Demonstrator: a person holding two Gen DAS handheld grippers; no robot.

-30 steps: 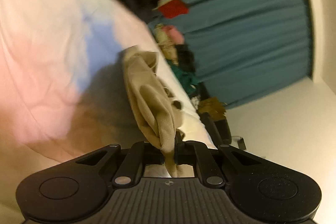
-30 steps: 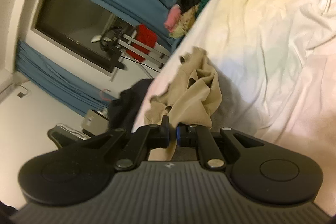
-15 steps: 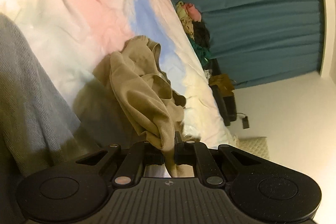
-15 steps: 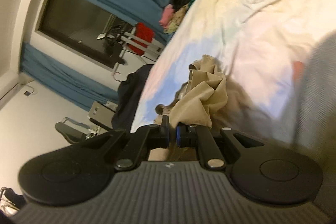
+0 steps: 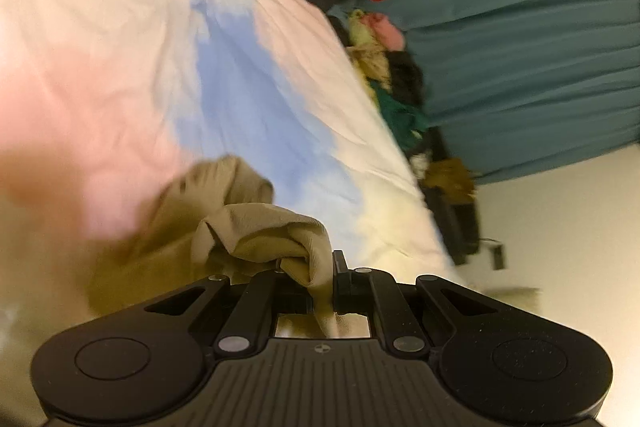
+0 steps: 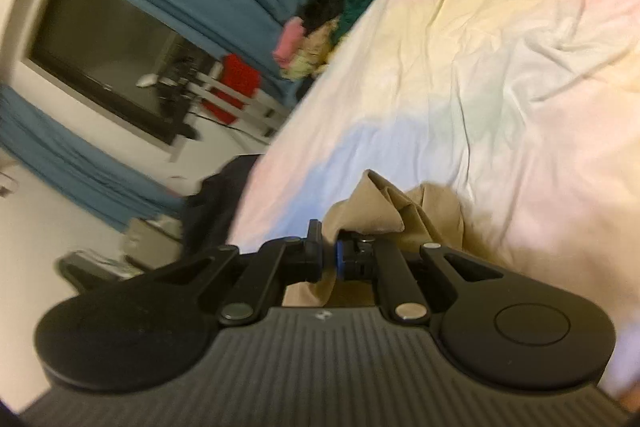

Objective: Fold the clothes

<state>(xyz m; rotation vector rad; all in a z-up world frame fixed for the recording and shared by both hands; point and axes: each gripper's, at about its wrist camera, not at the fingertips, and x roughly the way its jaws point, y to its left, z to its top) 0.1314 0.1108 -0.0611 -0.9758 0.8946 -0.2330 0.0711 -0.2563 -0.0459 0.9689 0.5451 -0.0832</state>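
Meanwhile, over a bed, two black handheld grippers each clamp a bunched fold of the same tan garment point(image 5: 256, 227). Seen from the left wrist, the left gripper point(image 5: 324, 283) has its jaws pinched tight on a twisted wad of the beige cloth, which runs down through the gap between the fingers and spills out forward and to the left in loose humps onto the pastel bedsheet point(image 5: 120, 27). That sheet is blotched pink, blue, cream and pale yellow, and is wrinkled throughout.

From the right wrist, the right gripper point(image 6: 327, 259) is likewise clenched on the tan fabric, a thin strip of it caught between the blue-edged pads, with the rest rising in a peaked crumple just beyond the fingertips and resting on the sheet near the bed's edge.

Beyond the bed, teal curtains point(image 5: 520, 47) cover the wall, and a heap of mixed clothes point(image 6: 332, 23) in pink, green and black sits at the far end of the mattress. A red item point(image 6: 236, 87) hangs by a dark window. Both views are smeared by motion, so what kind of garment this is cannot be made out.
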